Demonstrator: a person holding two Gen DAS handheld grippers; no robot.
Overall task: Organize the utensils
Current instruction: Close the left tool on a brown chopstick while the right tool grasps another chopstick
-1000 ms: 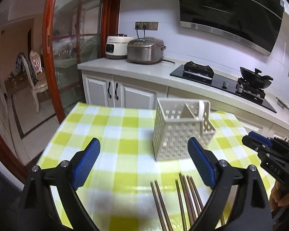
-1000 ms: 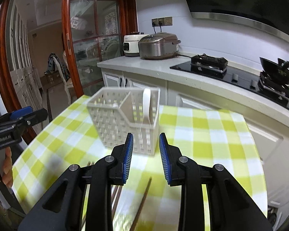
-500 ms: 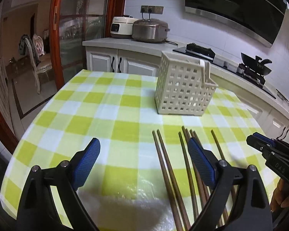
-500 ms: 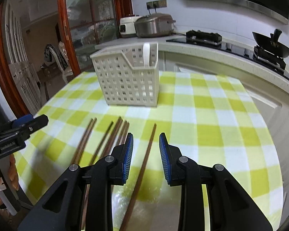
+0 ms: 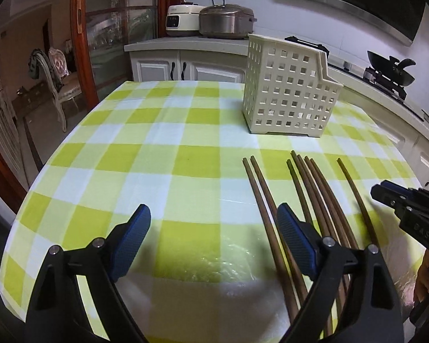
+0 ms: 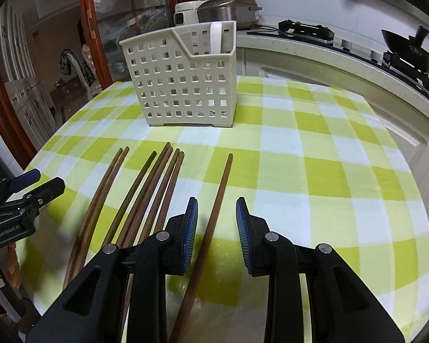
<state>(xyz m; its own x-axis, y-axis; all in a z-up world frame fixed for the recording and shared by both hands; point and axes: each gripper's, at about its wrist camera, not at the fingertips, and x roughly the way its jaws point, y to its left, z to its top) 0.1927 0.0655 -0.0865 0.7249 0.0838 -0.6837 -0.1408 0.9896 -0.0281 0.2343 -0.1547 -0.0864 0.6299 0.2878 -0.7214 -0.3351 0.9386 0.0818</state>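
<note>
Left tongs (image 5: 213, 238) gape wide above the checked tablecloth (image 5: 146, 157), brown chopsticks (image 5: 309, 200) lying before the basket (image 5: 289, 97).

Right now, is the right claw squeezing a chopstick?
No, the right claw is open, and the lone chopstick lies loose on the tablecloth between its pads.

Your left gripper's right finger (image 5: 293, 237) is covering the middle of the chopsticks (image 5: 306, 197), whose near ends are running off the bottom edge, and the holder's (image 6: 183, 83) perforated walls are hiding whatever is sitting inside
</note>
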